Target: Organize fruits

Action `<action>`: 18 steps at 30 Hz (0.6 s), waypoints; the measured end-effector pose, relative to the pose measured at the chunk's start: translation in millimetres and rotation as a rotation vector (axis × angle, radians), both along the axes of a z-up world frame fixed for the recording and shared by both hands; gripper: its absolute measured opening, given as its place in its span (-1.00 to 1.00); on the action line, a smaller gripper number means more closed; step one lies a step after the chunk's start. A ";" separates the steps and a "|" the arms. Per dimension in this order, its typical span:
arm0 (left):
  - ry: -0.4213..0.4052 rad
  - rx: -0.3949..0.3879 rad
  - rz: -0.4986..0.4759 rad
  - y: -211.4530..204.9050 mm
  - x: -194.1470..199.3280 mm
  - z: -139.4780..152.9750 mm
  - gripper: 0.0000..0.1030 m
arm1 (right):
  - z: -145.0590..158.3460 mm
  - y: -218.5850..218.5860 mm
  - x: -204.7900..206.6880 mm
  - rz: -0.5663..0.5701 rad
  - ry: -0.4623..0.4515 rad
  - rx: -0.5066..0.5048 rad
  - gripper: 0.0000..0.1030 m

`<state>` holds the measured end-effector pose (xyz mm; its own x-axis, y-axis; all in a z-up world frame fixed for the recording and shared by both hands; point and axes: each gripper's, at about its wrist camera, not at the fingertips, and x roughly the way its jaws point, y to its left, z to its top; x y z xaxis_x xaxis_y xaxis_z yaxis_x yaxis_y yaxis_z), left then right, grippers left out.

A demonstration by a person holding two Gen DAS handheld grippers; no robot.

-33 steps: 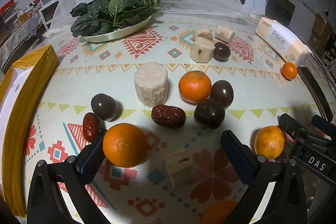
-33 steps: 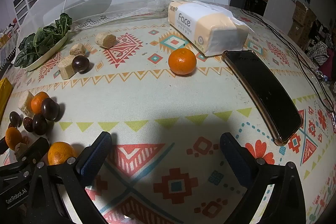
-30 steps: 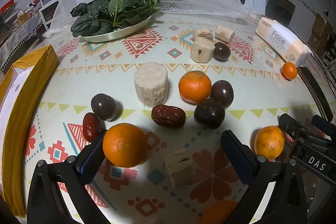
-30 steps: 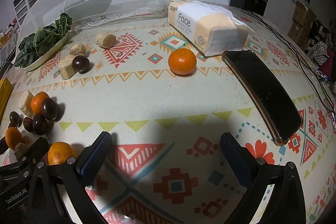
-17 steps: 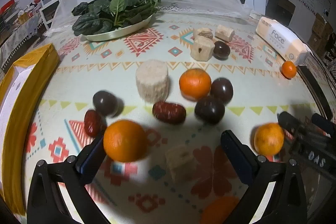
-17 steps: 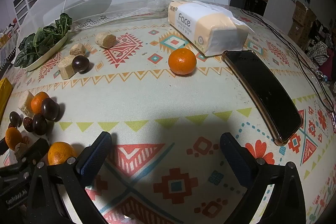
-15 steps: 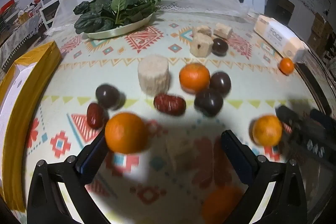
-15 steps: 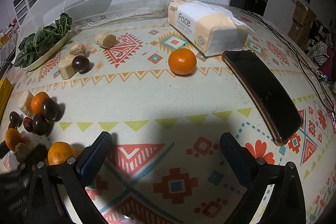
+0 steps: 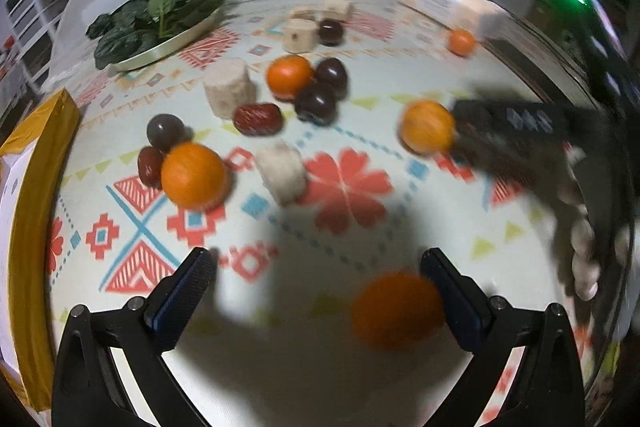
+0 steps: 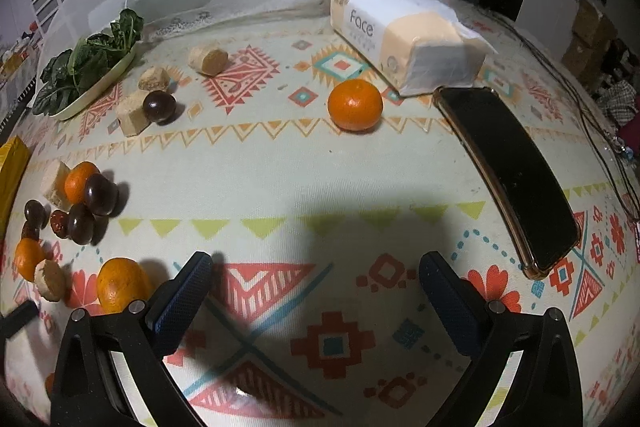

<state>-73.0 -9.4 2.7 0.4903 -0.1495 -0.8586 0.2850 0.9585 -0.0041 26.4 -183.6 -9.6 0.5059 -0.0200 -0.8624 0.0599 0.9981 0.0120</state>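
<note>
Pulled back and lifted, the left gripper (image 9: 316, 291) now takes in more of the patterned tablecloth (image 9: 348, 187), and its picture is blurred by the motion; its jaws stand wide apart with nothing between them. A mandarin (image 9: 398, 309) sits just inside its right finger, close to the near edge of the table, probably the next pick. The right gripper (image 10: 314, 291) hovers low over bare cloth, equally spread and empty. Fruit is scattered: 1 orange (image 10: 355, 104) alone beside the tissue pack (image 10: 404, 39) and the phone (image 10: 506, 171), the others mixed with dark plums (image 10: 100, 189), red dates (image 9: 258, 119) and pale cut chunks (image 9: 229, 93) toward the left edge. Sorting looks barely begun.
</note>
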 end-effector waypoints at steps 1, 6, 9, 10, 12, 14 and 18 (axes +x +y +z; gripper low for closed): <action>0.003 -0.007 -0.017 1.5 -4.9 0.6 1.00 | 0.3 -2.6 1.3 -0.003 -0.007 -0.005 1.00; -0.071 -0.161 0.014 39.2 -30.4 24.9 1.00 | -0.7 -4.2 -0.7 -0.002 -0.015 -0.004 1.00; -0.127 -0.228 0.094 75.4 -42.1 48.2 1.00 | 0.2 -5.5 -1.7 -0.015 -0.020 -0.006 0.98; -0.145 -0.241 0.110 90.0 -45.5 58.3 0.99 | 4.0 -8.2 -5.4 -0.032 -0.038 0.001 0.91; -0.204 -0.238 0.155 114.9 -49.8 75.9 0.99 | 18.0 -15.0 -19.1 -0.069 -0.116 0.021 0.87; -0.264 -0.233 0.206 136.4 -53.4 92.0 0.99 | 35.5 -19.4 -32.1 -0.089 -0.188 0.032 0.87; -0.393 -0.270 0.304 180.1 -59.7 128.6 0.99 | 80.4 -16.2 -69.7 -0.077 -0.387 -0.001 0.89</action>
<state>-132.7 170.7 131.3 0.8208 -0.1404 -0.5537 0.0257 0.9774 -0.2097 -43.3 -199.8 70.7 0.7908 -0.0707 -0.6079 0.1253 0.9910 0.0478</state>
